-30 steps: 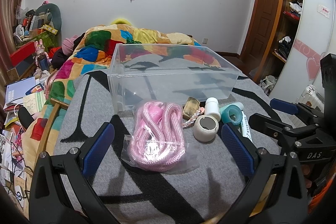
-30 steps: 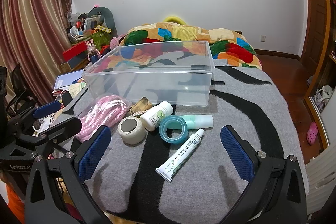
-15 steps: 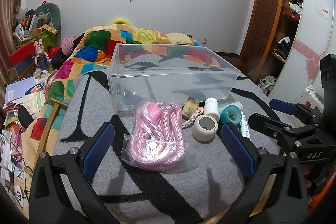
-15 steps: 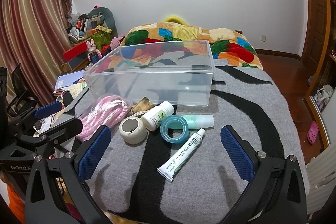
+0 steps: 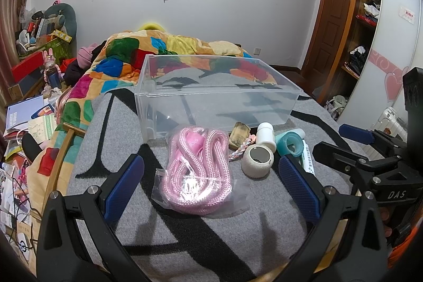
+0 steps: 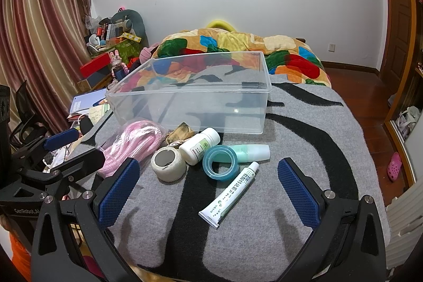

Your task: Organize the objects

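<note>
A clear plastic bin (image 5: 211,107) (image 6: 190,107) stands empty on the grey and black blanket. In front of it lie a bagged pink rope (image 5: 197,171) (image 6: 132,144), a white gauze roll (image 5: 257,157) (image 6: 168,163), a white pill bottle (image 5: 265,132) (image 6: 199,146), a teal tape ring (image 5: 289,147) (image 6: 220,163), a mint bottle (image 6: 251,152), a white ointment tube (image 6: 230,194) and a small brown packet (image 5: 240,130) (image 6: 182,131). My left gripper (image 5: 211,186) is open, low over the rope. My right gripper (image 6: 208,192) is open, around the tube and tape.
A colourful quilt (image 5: 148,54) lies behind the bin. Clutter, books and boxes (image 5: 29,102) fill the floor at the left. A wooden door and shelves (image 5: 351,25) stand at the right. The bed's right edge (image 6: 370,149) drops to a wooden floor.
Both grippers have edged slightly forward towards the objects. Nothing was picked up or moved.
</note>
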{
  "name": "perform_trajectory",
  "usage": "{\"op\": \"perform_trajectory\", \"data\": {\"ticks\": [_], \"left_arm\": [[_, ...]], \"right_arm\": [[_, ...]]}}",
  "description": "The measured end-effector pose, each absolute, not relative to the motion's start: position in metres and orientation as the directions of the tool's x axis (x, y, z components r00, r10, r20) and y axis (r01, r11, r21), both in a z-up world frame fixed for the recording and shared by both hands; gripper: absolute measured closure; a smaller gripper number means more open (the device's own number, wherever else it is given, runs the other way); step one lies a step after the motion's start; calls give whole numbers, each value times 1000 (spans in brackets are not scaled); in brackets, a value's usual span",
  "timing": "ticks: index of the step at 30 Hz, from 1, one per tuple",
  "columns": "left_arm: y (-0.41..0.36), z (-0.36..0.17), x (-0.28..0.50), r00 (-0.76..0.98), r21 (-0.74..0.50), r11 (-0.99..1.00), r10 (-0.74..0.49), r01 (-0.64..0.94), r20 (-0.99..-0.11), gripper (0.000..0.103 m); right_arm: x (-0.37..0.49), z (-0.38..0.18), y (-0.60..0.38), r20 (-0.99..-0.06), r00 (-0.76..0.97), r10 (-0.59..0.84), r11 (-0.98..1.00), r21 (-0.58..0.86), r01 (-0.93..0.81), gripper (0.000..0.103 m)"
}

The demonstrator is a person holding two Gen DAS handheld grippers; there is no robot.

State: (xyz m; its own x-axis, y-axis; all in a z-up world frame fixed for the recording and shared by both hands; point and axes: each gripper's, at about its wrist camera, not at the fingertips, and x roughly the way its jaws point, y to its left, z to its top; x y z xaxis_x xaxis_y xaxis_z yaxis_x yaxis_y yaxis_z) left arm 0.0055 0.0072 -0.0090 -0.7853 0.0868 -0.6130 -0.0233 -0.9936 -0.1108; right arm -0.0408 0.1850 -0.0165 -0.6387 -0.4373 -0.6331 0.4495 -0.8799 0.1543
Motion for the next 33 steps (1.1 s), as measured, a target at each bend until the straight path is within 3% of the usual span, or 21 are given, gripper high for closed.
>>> {"op": "perform_trajectory", "data": {"ticks": [25,27,28,31,33], "left_arm": [[6,-7,8,-794,-113,-993,83,-18,-602,0],[5,-6,8,-793,-117,-993,89,-22,-602,16],[4,-7,7,-787,-117,-993,91,-24,-610,20],[1,-11,2,-767,-125,-992,97,-22,-634,21],[0,-15,-3,-753,-124,-992,95,-18,-651,21]], "right_arm": [[-39,-15,185,-630,-639,-441,-880,164,445,0],[-40,-16,184,-630,-640,-441,-881,167,443,0],[-40,-16,184,-630,-641,-439,-882,166,440,0],[-43,-20,186,-637,-638,-433,-886,169,433,2],[-45,-24,186,-653,-623,-430,-887,175,428,10]]}}
